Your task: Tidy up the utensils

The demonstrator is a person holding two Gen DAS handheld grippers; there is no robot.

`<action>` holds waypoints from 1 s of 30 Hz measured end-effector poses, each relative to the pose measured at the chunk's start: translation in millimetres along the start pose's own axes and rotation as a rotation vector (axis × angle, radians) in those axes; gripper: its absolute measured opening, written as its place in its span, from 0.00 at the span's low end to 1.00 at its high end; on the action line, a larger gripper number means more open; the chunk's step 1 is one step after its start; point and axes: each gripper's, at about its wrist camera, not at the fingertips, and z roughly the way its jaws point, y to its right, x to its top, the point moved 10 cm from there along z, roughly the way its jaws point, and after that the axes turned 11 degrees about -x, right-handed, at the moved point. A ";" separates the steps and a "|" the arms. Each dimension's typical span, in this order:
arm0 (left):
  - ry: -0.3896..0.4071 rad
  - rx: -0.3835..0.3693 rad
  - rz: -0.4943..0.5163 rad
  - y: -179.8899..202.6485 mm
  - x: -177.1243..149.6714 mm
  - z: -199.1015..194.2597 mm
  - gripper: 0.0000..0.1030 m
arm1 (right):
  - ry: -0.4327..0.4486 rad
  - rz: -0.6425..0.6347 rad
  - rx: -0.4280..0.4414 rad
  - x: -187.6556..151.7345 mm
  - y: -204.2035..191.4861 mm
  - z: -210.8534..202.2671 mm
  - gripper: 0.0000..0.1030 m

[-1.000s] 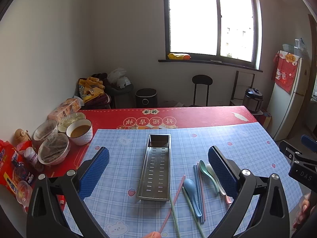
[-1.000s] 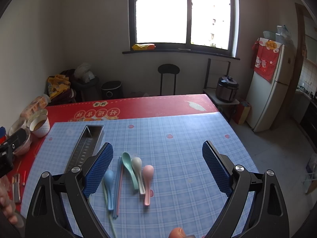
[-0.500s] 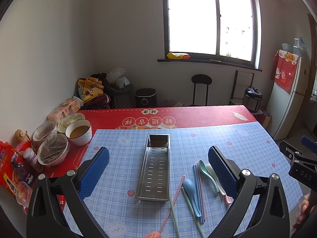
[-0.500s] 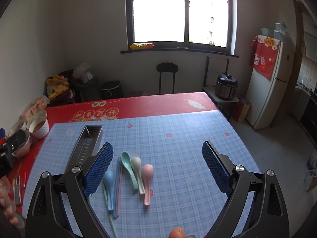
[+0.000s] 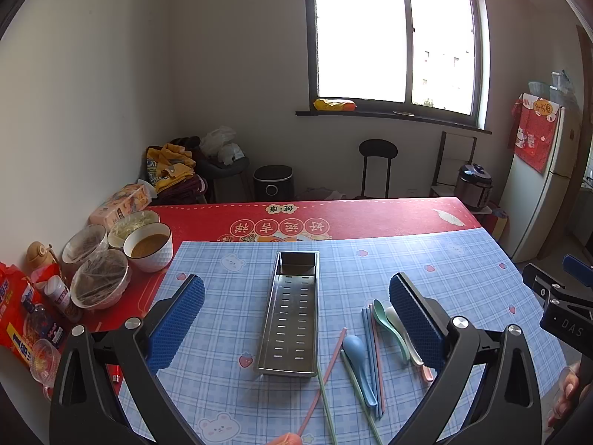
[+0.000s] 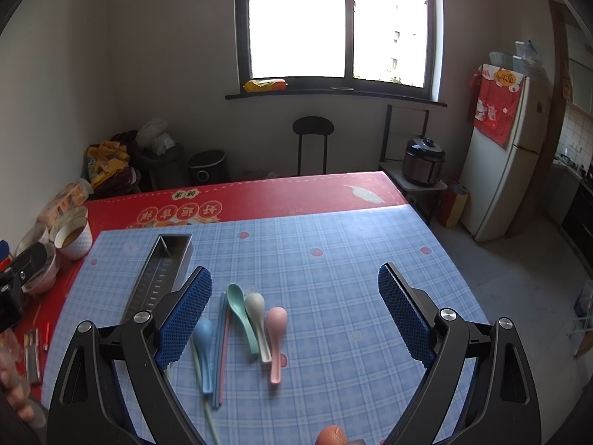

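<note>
Two black hand-held grippers hover above a table covered in a blue checked plastic cloth point(image 6: 333, 259), each with its blue-padded jaws spread wide and holding nothing. The left gripper point(image 5: 296, 319) looks straight down the length of a long, narrow stainless-steel tray point(image 5: 292, 315) with slotted holes in its floor, lying empty between and just beyond its pads. The right gripper point(image 6: 294, 311) frames a loose cluster of smooth, matte plastic soup spoons lying side by side: a blue spoon point(image 6: 204, 348) next to its left pad, then a teal spoon point(image 6: 241, 315), a pale grey-white spoon point(image 6: 257, 319) and a pink spoon point(image 6: 276, 337), bowls pointing away. Thin pastel chopsticks point(image 6: 220, 352), blue and pink, lie between the blue and teal spoons, with a green one trailing toward the gripper. No utensil sits in the tray yet. Picking up one outer spoon first, probably the pink, by its narrow handle would likely avoid nudging its neighbours; the slim, slippery chopsticks look harder to pinch off the flat cloth.
</note>
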 end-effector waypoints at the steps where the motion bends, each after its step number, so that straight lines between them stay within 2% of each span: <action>1: 0.000 0.000 0.000 0.1 0.1 0.1 0.95 | -0.001 0.000 0.000 0.2 -0.1 0.0 0.86; 30: 0.006 0.002 -0.002 -4.2 2.5 0.8 0.95 | -0.001 0.004 -0.003 0.1 0.1 0.4 0.86</action>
